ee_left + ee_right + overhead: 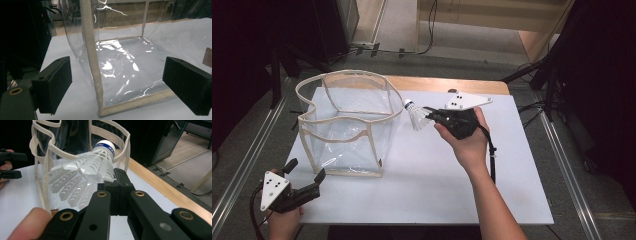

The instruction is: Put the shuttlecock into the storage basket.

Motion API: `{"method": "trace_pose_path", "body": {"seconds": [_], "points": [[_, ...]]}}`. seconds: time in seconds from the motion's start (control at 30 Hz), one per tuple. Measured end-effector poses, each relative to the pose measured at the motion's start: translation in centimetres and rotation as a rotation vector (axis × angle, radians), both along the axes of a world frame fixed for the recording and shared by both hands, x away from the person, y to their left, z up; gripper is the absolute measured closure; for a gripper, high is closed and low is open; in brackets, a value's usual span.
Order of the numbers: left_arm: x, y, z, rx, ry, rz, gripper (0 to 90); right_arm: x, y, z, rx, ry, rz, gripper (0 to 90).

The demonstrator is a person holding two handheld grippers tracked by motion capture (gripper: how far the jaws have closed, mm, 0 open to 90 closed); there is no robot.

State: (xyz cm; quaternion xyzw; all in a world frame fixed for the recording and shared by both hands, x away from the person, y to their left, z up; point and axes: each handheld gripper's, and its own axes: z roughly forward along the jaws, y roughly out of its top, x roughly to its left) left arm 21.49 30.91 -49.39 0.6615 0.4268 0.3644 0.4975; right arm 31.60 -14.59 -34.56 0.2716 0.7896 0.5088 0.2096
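At the near left corner of the white counter [422,185], the left tongs [305,170] rest in the person's left hand [283,222], jaws spread wide apart with nothing between them, pointing toward the clear plastic bag [347,125] just beyond. From the left gripper view, that bag's cream-trimmed corner edge [91,57] stands upright between the two black jaws but farther off, not touched by either. The bag sits open-topped on the left half of the counter, its fabric rim wavy and its walls transparent. Farther back and to the right, the right hand [469,145] holds the right tongs [428,113] raised above the counter, jaws closed on the edge of a white shuttlecock [414,115]. In the right gripper view the shuttlecock [85,173] is pinched by its feather skirt, with its blue-banded cork tip angled up and away, toward the bag's rim [125,142]. The shuttlecock hangs just beside the bag's right wall, outside it.
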Motion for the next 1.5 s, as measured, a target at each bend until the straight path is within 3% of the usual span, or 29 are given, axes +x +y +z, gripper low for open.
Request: {"method": "trace_pose_path", "body": {"seconds": [1.5], "points": [[0.0,0.0,0.0,0.003,0.0,-0.003,9.2,2.2,3.6,1.6,0.016,-0.007,0.047,87.2]]}}
